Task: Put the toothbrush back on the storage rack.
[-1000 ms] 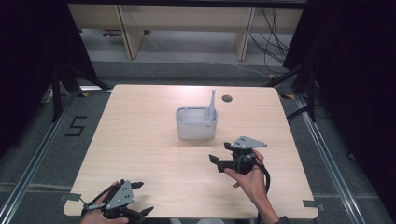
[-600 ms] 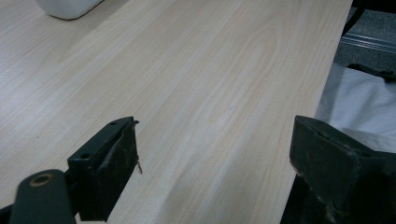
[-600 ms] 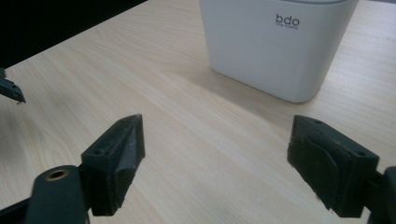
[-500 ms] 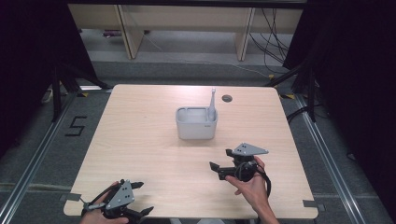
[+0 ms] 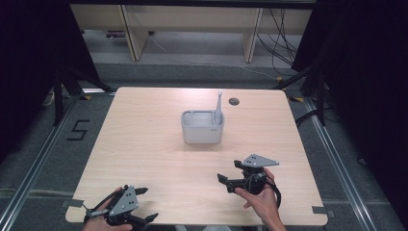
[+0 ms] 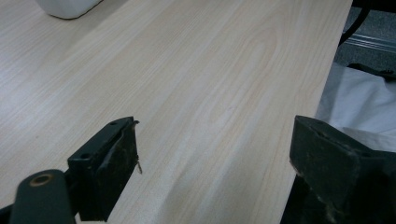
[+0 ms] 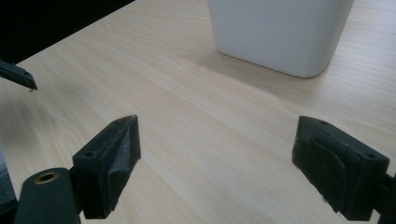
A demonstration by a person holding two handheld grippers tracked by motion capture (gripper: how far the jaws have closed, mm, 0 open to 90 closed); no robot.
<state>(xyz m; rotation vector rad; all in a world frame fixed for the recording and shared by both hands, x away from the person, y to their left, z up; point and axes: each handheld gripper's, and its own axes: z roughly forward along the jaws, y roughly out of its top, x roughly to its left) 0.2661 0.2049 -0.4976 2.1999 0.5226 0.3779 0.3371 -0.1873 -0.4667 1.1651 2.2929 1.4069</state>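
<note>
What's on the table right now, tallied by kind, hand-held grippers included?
White container: 1
Grey utensil standing upright in the container's right end: 1
Hand-held grippers: 2, the left hand-held gripper and the right hand-held gripper, both open and empty
Total: 4

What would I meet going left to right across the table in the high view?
Left gripper at the near left corner → white container → right gripper, near right.
</note>
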